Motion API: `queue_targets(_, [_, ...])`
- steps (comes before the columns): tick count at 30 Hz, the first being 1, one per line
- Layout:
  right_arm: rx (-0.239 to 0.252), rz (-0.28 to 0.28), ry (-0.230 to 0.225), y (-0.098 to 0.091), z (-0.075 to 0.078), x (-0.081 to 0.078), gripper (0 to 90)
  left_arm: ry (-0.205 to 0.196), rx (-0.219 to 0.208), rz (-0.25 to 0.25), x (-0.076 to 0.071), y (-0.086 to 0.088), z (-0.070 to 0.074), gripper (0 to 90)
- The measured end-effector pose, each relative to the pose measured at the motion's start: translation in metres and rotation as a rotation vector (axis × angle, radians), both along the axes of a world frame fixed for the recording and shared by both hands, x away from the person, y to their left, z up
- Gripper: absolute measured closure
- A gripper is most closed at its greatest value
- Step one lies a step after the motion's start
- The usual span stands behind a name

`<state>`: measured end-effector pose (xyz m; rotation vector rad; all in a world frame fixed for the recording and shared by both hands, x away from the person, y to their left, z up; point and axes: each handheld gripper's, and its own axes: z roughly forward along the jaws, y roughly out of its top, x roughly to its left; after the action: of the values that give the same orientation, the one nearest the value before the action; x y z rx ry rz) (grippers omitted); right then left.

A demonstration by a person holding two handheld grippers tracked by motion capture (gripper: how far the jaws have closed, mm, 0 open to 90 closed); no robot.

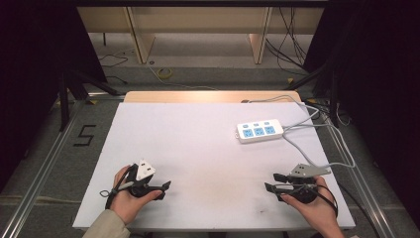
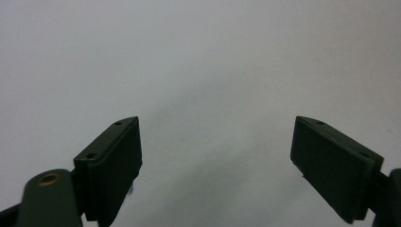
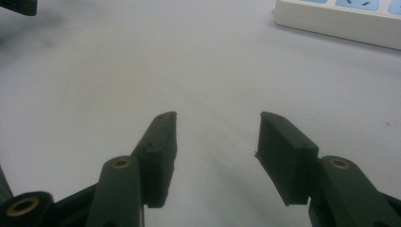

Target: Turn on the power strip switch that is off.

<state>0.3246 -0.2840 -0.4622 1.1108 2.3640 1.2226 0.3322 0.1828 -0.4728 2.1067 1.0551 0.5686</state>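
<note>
Lying beside the table, a floor mark (reads "5").

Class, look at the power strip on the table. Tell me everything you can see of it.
The power strip is a white, oblong block, plastic by its look, lying flat on the white table towards its far right. Its top carries three blue socket faces in a row, with three small blue buttons behind them. A grey cable leaves its right end and loops off the table edge. Nothing is plugged in. The right gripper view shows its near edge.
</note>
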Motion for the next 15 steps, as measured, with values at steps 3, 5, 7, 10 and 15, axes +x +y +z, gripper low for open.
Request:
queue_targets(3, [-0.007,0.002,0.002,0.000,0.001,0.001,47.9,-0.004,-0.002,-0.003,-0.001,-0.001,0.000,16.4])
queue_targets(5, [-0.022,-0.002,0.008,0.001,0.003,0.001,48.2,-0.003,0.003,-0.012,-0.001,-0.002,-0.001,16.0])
queue_targets(7, [-0.030,-0.004,0.007,0.002,0.004,0.002,48.6,-0.001,0.006,-0.010,-0.001,-0.002,-0.001,16.0])
queue_targets(10, [-0.046,0.000,0.019,0.002,0.007,0.003,55.8,-0.002,0.010,-0.010,-0.001,-0.002,-0.002,16.1])
queue_targets(15, [-0.083,-0.001,0.023,0.002,0.015,0.005,75.9,-0.002,0.016,-0.002,0.000,-0.001,-0.002,16.3])
